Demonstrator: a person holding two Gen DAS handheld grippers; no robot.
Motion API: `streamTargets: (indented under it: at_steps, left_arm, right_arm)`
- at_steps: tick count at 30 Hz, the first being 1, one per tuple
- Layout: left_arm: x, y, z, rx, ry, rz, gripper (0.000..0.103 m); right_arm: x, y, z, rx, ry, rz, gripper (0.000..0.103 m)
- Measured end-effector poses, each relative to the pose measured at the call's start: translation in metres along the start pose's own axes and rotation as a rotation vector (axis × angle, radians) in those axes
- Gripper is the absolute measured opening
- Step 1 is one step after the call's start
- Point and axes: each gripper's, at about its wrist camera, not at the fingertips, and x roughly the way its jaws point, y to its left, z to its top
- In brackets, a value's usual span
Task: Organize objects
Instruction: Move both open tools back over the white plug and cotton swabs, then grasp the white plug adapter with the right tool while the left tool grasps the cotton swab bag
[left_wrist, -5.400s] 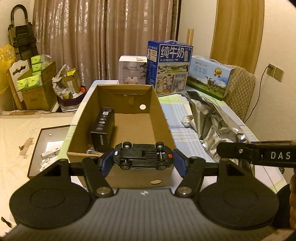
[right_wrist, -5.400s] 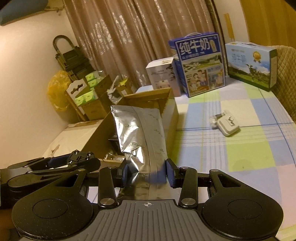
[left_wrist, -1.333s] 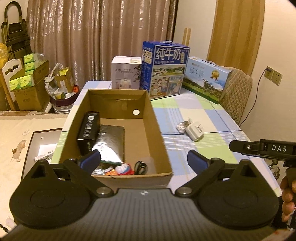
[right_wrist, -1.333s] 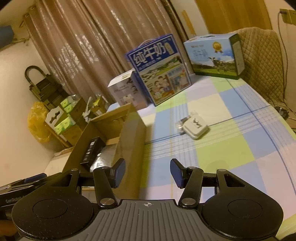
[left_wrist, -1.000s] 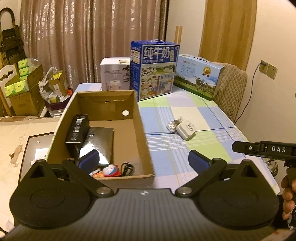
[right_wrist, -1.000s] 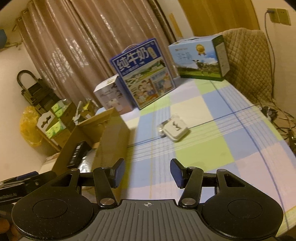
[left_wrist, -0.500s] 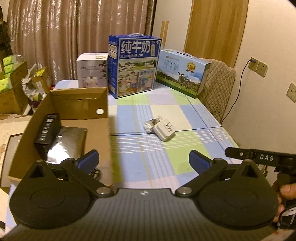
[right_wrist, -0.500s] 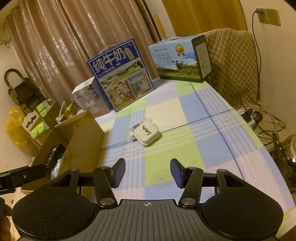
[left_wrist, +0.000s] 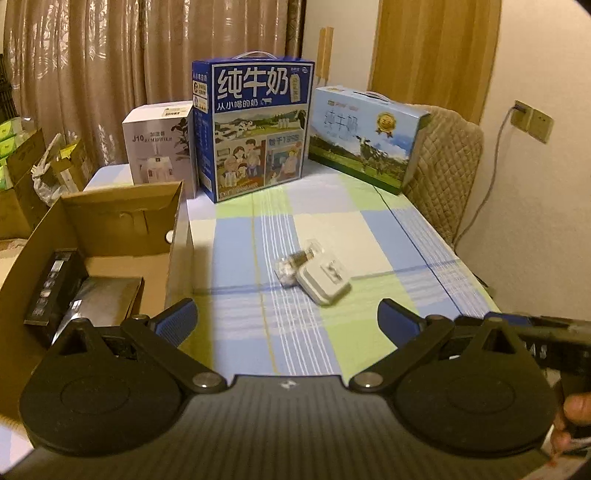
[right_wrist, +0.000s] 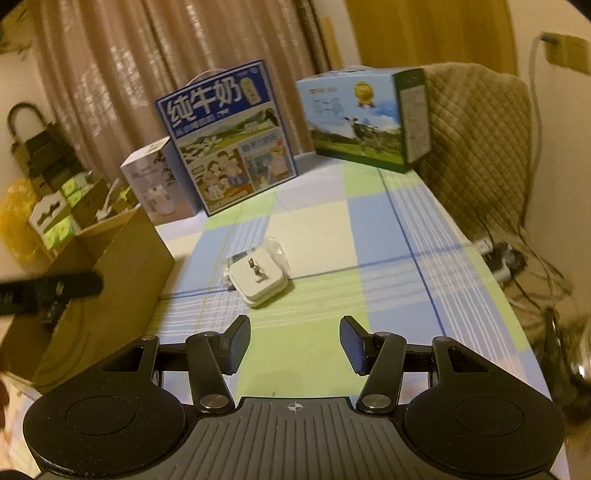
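- Done: a black box (left_wrist: 55, 291) and a silver pouch (left_wrist: 107, 299) lie inside the cardboard box (left_wrist: 122, 206).
- Left: the white charger (left_wrist: 323, 282) and a small clear packet (left_wrist: 291, 264) touching it lie on the worktop (left_wrist: 369, 236), right of the cardboard box.
- Left hand-held gripper (left_wrist: 286, 319) and right hand-held gripper (right_wrist: 293, 345): both released, empty.

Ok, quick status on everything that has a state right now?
left gripper: jaws open, empty.
right gripper: jaws open, empty.
cardboard box: open-topped, holding a black box and a silver pouch.
white charger: loose on the tablecloth, outside the box.
small clear packet: touching the charger.
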Motion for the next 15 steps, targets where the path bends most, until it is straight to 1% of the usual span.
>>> streamTargets:
  at_steps: [4, 9, 10, 12, 15]
  left_arm:
    - [0.028, 0.001, 0.015, 0.003, -0.015, 0.001, 0.102]
    - [0.063, 0.002, 0.033, 0.017, -0.018, -0.019, 0.102]
    - [0.070, 0.002, 0.036, 0.023, -0.018, -0.021, 0.102]
    - [0.082, 0.004, 0.041, 0.033, -0.015, -0.029, 0.102]
    - [0.099, 0.009, 0.045, 0.045, 0.004, -0.035, 0.102]
  right_arm:
    - [0.027, -0.002, 0.005, -0.068, 0.015, 0.001, 0.051]
    - [0.059, 0.001, 0.010, -0.149, 0.020, 0.060, 0.053]
    - [0.065, 0.003, 0.011, -0.172, 0.018, 0.069, 0.055]
    - [0.077, 0.007, 0.014, -0.227, 0.011, 0.088, 0.067]
    - [0.098, 0.010, 0.017, -0.267, 0.013, 0.110, 0.070]
